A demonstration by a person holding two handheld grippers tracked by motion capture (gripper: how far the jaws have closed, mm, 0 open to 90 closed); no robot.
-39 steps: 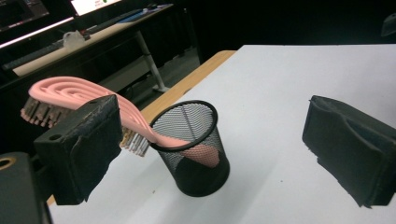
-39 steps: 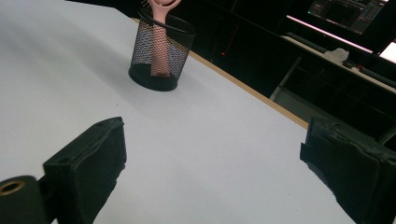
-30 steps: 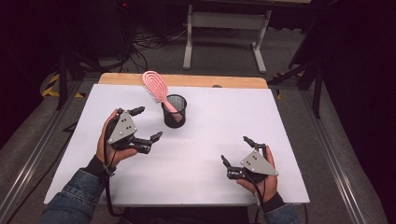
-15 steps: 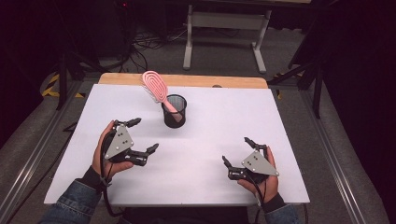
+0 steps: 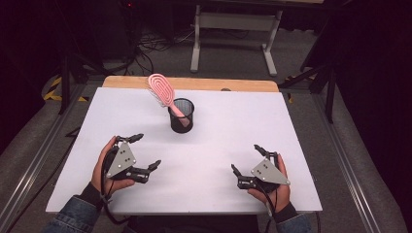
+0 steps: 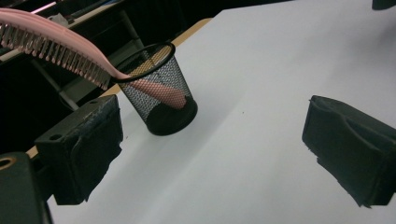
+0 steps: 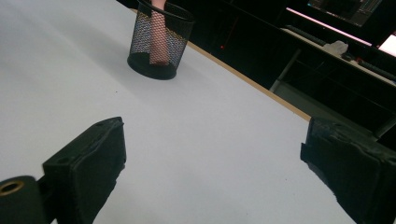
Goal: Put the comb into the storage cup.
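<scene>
1. Pink hairbrush (image 5: 163, 92) stands handle-down in a black mesh cup (image 5: 181, 115), its bristled head leaning out over the rim toward the far left.
2. The cup sits on the white tabletop (image 5: 218, 141), toward its far middle.
3. Left tongs (image 5: 145, 151) rest near the tabletop's front left, jaws spread wide, empty.
4. Right tongs (image 5: 247, 158) rest at front right, jaws likewise apart, holding nothing.

Plain white bench top (image 5: 291, 121) with a pale wood strip along the 12 o'clock edge. Black wire-mesh cup (image 5: 181, 115), see-through lattice, solid black base. Pink plastic hairbrush (image 5: 163, 90), pale bristles. Black hand-held gripper (image 5: 145, 152) at 8 o'clock and another (image 5: 248, 158) at 4 o'clock, grey triangular plates. Blue denim sleeves (image 5: 73, 216).
</scene>
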